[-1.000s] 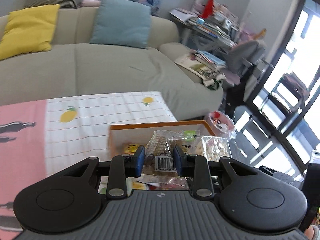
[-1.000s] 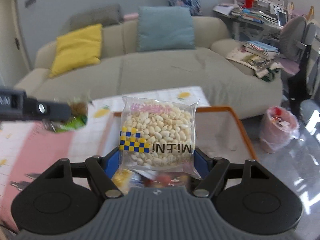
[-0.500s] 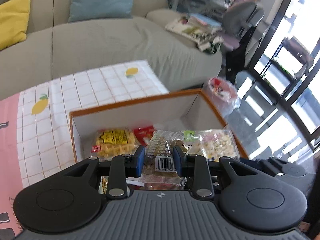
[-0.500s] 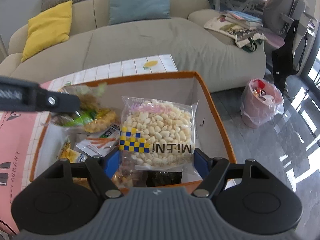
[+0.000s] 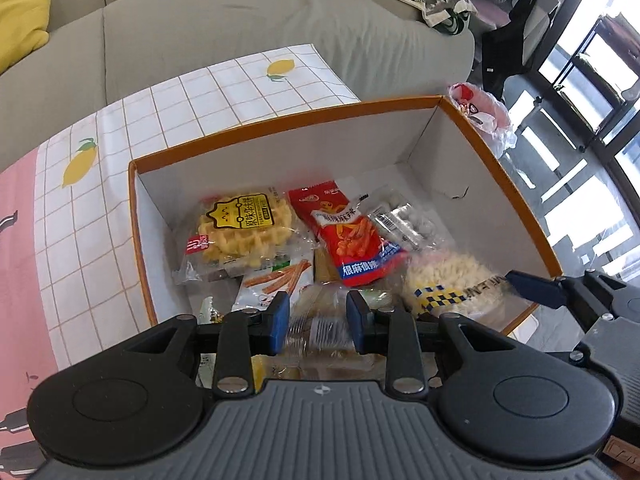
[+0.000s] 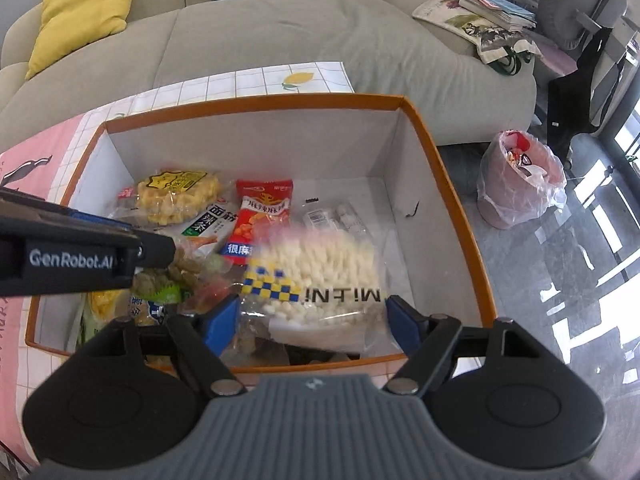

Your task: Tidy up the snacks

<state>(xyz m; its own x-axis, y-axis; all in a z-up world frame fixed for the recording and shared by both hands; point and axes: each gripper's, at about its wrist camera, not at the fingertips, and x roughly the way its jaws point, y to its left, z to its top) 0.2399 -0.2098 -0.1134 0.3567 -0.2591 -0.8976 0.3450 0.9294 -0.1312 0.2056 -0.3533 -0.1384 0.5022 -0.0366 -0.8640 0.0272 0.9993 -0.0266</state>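
An orange-rimmed white box [image 5: 280, 118] [image 6: 256, 101] holds several snack packets, among them a waffle pack [image 5: 240, 232] and a red packet [image 5: 348, 236]. My left gripper [image 5: 318, 316] is over the box's near side with its jaws parted around a clear barcode packet [image 5: 320, 328], which looks blurred. My right gripper [image 6: 312, 316] is open over the box; the white puffed-snack bag [image 6: 320, 268] [image 5: 448, 284] is blurred between and below its fingers, seemingly loose.
The box sits on a checked lemon-print tablecloth [image 5: 180, 96] with a pink part at left. A grey sofa [image 6: 280, 32] with a yellow cushion [image 6: 80, 12] lies behind. A pink bin [image 6: 520, 184] stands on the floor at right.
Both grippers tilted down and moved over the box. The right jaws opened wider and the white bag slipped downward. The left jaws widened around the barcode packet.
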